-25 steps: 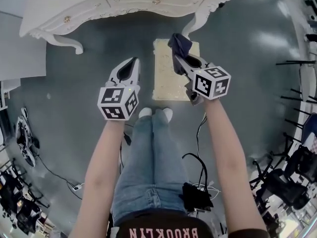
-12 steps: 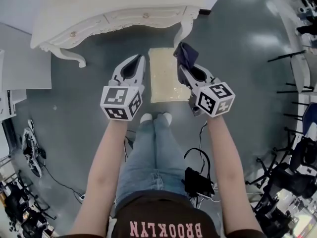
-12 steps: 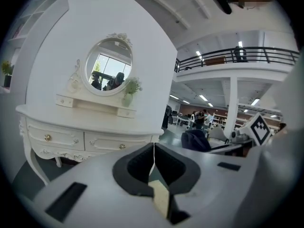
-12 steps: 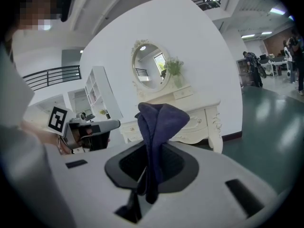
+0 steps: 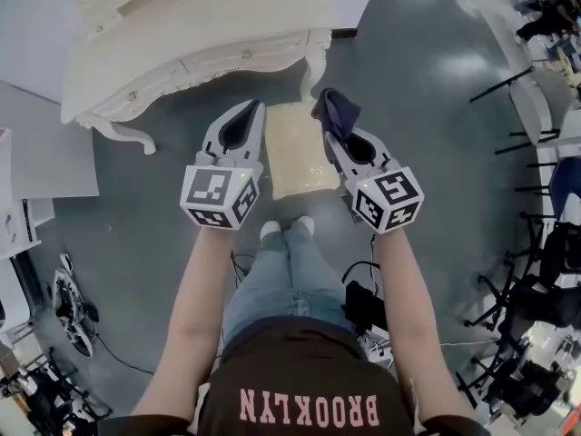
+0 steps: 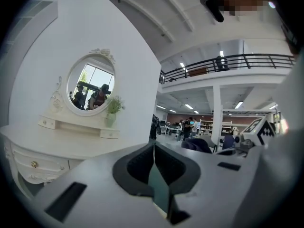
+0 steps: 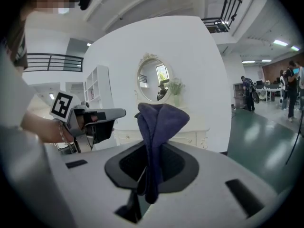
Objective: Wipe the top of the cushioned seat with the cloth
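Navy cloth (image 7: 160, 122) — clamped in right gripper (image 5: 332, 140).

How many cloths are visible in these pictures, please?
1. The dark blue fabric cloth is clamped in the right tool, near the cream cushioned seat. No other one shows; the left tool is shut and empty.

One cloth (image 5: 337, 113), one seat (image 5: 292, 153)
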Available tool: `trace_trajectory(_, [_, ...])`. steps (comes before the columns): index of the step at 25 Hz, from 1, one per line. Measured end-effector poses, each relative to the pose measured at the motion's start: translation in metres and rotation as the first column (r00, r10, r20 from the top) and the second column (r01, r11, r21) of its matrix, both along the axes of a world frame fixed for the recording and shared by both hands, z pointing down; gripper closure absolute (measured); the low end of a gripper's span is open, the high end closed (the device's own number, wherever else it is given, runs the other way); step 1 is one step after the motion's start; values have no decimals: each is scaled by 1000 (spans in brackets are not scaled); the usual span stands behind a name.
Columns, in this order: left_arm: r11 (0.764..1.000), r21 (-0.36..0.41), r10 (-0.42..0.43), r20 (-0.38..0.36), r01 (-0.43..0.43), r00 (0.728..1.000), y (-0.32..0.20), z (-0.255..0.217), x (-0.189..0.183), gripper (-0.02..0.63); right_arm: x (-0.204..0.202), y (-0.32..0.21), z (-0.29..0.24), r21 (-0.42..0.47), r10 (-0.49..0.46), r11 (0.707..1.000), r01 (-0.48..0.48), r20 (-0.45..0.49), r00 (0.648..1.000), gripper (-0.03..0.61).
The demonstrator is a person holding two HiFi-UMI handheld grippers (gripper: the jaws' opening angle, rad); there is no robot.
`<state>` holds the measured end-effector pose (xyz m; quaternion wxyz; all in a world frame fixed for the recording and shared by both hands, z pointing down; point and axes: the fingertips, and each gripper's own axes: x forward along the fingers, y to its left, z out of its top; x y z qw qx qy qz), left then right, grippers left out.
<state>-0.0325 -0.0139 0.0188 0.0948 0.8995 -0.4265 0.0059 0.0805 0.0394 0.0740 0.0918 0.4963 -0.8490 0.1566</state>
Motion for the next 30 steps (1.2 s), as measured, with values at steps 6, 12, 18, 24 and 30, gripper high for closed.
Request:
trace_trajectory(6, [998, 49, 25, 27, -26, 999, 10, -30, 8, 608, 8, 15, -37, 66, 40, 997, -37, -43, 998, 538])
trace_trajectory(12, [987, 148, 55, 89, -68, 994, 23, -62, 18, 607, 23, 21, -76, 179, 117, 979, -97, -110, 987, 538])
trace_trajectory(18, [974, 224, 14, 69, -29, 998, 29, -91, 8, 607, 40, 35, -103, 298, 239, 936, -186, -154, 959, 538])
trace_trajectory(24, [967, 251, -41, 36, 30, 999, 32, -100, -13, 608, 58, 51, -110, 327, 299, 913, -245, -125, 946, 538])
trace_trajectory(30, [956, 287, -82, 43, 66, 996, 35, -108, -30, 607, 86, 64, -112, 330, 353, 894, -302, -105, 930, 538])
